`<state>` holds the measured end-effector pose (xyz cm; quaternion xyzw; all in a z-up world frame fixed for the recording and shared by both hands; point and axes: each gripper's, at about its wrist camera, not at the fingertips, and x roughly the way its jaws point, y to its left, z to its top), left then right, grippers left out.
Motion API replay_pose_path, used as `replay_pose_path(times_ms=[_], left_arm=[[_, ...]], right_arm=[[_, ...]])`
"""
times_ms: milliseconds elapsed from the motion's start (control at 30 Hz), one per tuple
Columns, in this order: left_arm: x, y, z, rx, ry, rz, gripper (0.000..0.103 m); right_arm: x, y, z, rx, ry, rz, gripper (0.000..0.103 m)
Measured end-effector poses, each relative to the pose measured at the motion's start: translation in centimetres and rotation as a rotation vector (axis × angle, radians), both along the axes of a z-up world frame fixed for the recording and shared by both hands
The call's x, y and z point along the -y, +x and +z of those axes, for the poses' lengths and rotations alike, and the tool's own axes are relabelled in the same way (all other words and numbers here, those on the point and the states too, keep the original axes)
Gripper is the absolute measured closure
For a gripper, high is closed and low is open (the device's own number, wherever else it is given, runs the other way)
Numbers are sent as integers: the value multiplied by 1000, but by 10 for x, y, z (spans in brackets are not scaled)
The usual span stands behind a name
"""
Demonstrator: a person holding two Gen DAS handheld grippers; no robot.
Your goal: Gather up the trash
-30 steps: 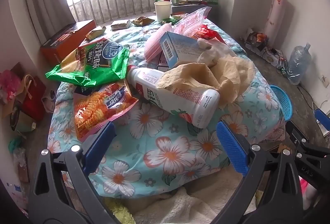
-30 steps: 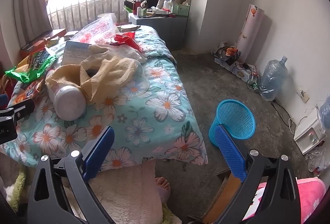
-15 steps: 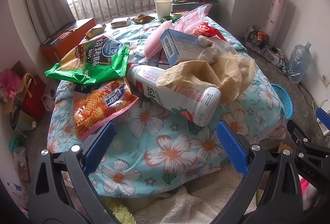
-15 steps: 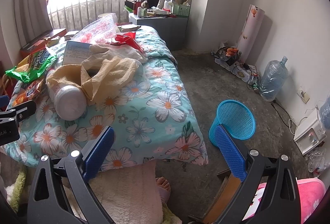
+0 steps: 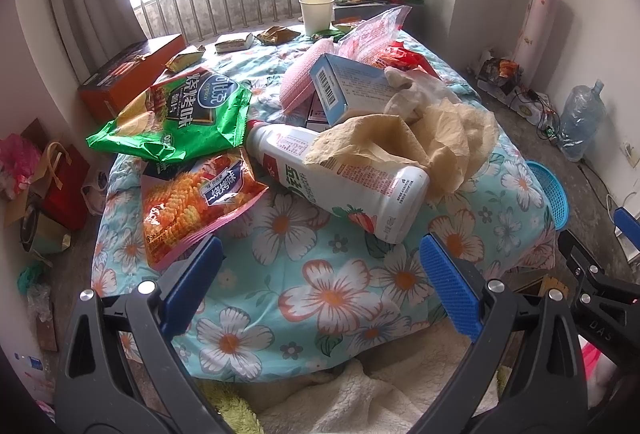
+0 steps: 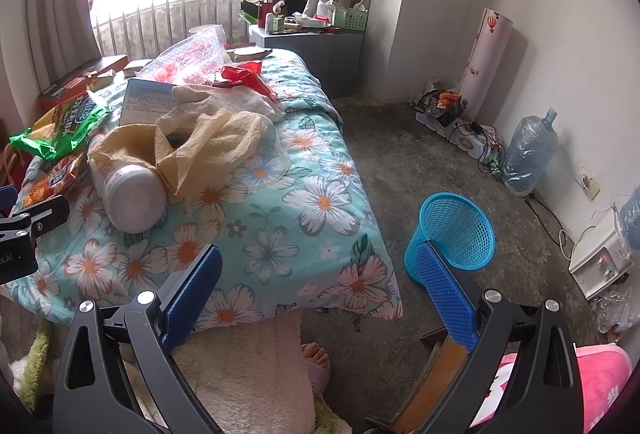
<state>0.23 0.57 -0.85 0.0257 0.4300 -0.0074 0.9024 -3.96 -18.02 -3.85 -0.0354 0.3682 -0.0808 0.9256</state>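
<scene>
Showing collection not yet begun, both views found the left gripper [image 5: 318, 276] and right gripper [image 6: 320, 276] with fingers spread apart and empty, hovering off the near edge of the flowered bed [image 5: 340, 286]. All trash lay on the bed: nearest, the white bottle [image 5: 340, 178] on its side just inside the near edge, crumpled tan paper [image 5: 404, 146] draped over it; toward the near left corner, an orange snack bag [image 5: 196, 198] and, behind it, a green chip bag [image 5: 180, 114]. Farther back lay a blue carton [image 5: 352, 86] and red wrappers [image 6: 244, 74]; a paper cup [image 5: 317, 14] stood at the far edge. The blue basket [image 6: 452, 234] stood on bare floor off the near right corner, apparently empty, with open floor around it.
</scene>
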Motion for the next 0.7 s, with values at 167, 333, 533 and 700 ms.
replay_pose_path(times_ms=[167, 333, 533, 700], left_arm=[[0, 0, 0, 0, 0, -1, 8], [0, 0, 0, -2, 0, 0, 7], [0, 1, 0, -3, 1, 0, 7], [1, -1, -1, -3, 3, -1, 8]], right_arm=[[0, 0, 0, 1, -1, 0, 8], [1, 0, 0, 0, -2, 1, 8], [2, 0, -1, -1, -5, -2, 8], [2, 0, -2, -2, -8, -4, 8]])
